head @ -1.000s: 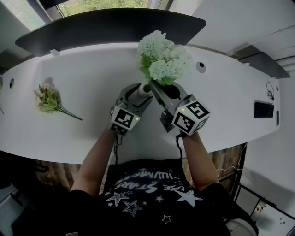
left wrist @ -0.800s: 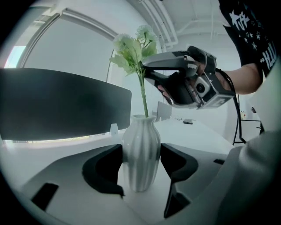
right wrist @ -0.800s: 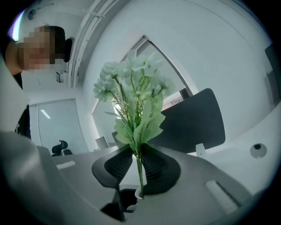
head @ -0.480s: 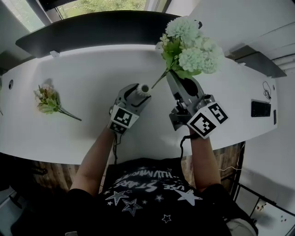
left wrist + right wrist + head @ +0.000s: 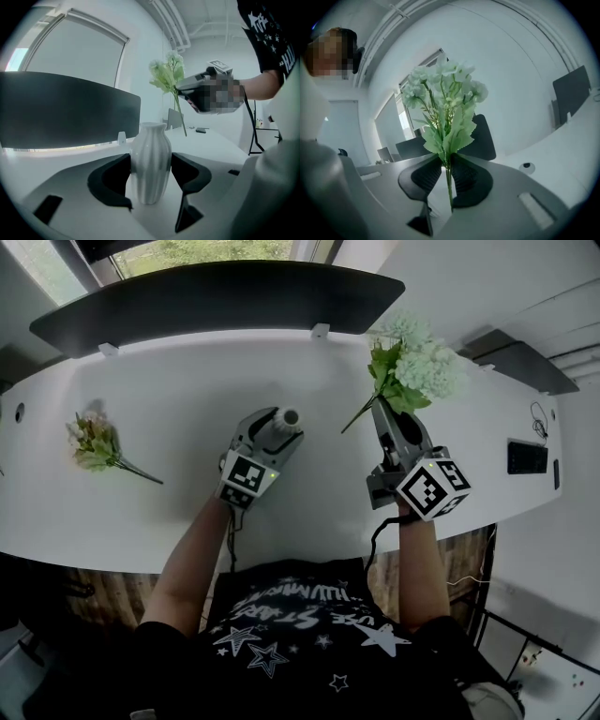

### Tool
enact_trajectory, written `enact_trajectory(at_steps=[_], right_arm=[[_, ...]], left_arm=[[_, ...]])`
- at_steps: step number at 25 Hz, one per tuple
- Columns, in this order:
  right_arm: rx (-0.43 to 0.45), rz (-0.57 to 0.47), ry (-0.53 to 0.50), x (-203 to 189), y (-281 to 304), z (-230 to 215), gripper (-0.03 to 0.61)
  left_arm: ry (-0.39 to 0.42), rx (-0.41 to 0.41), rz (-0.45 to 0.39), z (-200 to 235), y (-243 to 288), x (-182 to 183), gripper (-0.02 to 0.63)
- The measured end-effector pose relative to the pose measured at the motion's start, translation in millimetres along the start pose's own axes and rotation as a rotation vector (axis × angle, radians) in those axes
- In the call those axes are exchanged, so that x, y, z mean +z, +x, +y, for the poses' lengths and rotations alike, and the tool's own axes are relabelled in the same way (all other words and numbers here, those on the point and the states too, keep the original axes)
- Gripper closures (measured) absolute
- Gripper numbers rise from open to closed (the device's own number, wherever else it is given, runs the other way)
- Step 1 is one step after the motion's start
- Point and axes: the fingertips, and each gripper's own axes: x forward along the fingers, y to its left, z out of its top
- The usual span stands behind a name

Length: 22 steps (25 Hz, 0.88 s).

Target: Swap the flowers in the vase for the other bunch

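Observation:
A white ribbed vase (image 5: 289,416) (image 5: 150,154) stands on the white table (image 5: 178,381), and it is empty. My left gripper (image 5: 274,432) (image 5: 150,182) is shut on its body, one pad against each side. Right of the vase and in the air, my right gripper (image 5: 384,413) (image 5: 447,177) is shut on the stems of a pale green and white flower bunch (image 5: 417,362) (image 5: 445,108). That bunch (image 5: 166,72) also shows in the left gripper view, high behind the vase. A second, smaller pinkish bunch (image 5: 96,443) lies on the table at far left.
A long dark panel (image 5: 216,292) runs along the table's far edge, with a small white clip (image 5: 321,331) in front of it. A black flat device (image 5: 522,457) lies at the table's right end. A cable hole (image 5: 20,412) sits at far left.
My right gripper has lifted the green and white bunch out of the vase and carried it to the right. The left gripper and vase have stayed put.

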Motion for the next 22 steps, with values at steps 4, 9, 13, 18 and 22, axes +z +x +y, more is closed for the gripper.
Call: enact_trajectory(at_steps=[4,9,13,18,22], right_arm=[[-0.071,0.062,0.018,-22.9,-7.8,-24.1,0.515],[-0.177,0.122,0.066,-51.5,-15.4,-55.6,0.517],[-0.281,0.195,0.137,-86.3,-22.4,-87.0,0.518],[-0.360,0.228,0.263,-113.4,-34.1,-109.9,0.518],[-0.402,0.264,0.298,-130.1,-38.8,-123.1,0.518]], left_arm=[[-0.002,-0.001,0.001,0.6,-0.2,-0.6,0.331],[-0.007,-0.003,-0.002,-0.2,-0.6,-0.9,0.331],[0.005,-0.002,-0.008,0.1,-0.8,0.0,0.331],[-0.010,0.000,0.019,0.4,-1.3,-3.8,0.331],[-0.005,0.001,0.019,0.6,-0.4,-6.2,0.331]])
